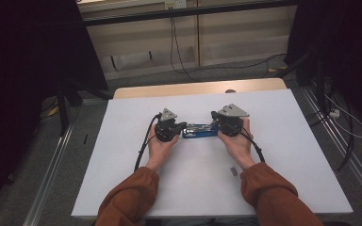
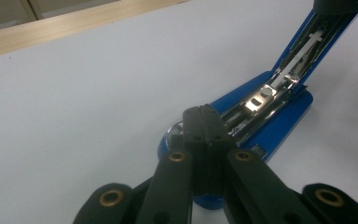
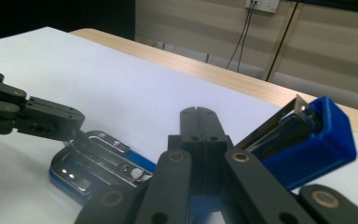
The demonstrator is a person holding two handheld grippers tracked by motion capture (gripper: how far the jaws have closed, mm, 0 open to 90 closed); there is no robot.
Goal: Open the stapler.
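**A:** What lies on the bench?

**B:** A smooth white rectangular bench (image 1: 136,155) with a pale wooden strip along its far edge. At its middle lies a glossy blue plastic stapler with a shiny metal staple channel (image 1: 200,130), between two hands in rust-orange sleeves.

**A:** How is the stapler lying?

**B:** It is opened out. The blue base sits flat on the white surface. The hinged blue lid (image 3: 307,140) is lifted at a slant, showing the bright, ridged steel rail (image 2: 261,98) inside.

**A:** And the left tongs?

**B:** The left tongs (image 1: 183,125) are matt black, with flat blocky jaws and brass-coloured rivets. In the left gripper view they are pressed together, tips resting on the stapler's rounded front end, right at the metal channel. I cannot tell whether they pinch any part of it.

**A:** The right tongs?

**B:** The right tongs (image 1: 213,116) are the same black hardware with a grey three-cornered plate on top. In the right gripper view their jaws meet with no gap, standing just beside the raised lid. Whether they touch it is unclear.

**A:** Anything else?

**B:** A small dark grey oblong piece (image 1: 233,171) lies on the bench near the right forearm, too small to make out.
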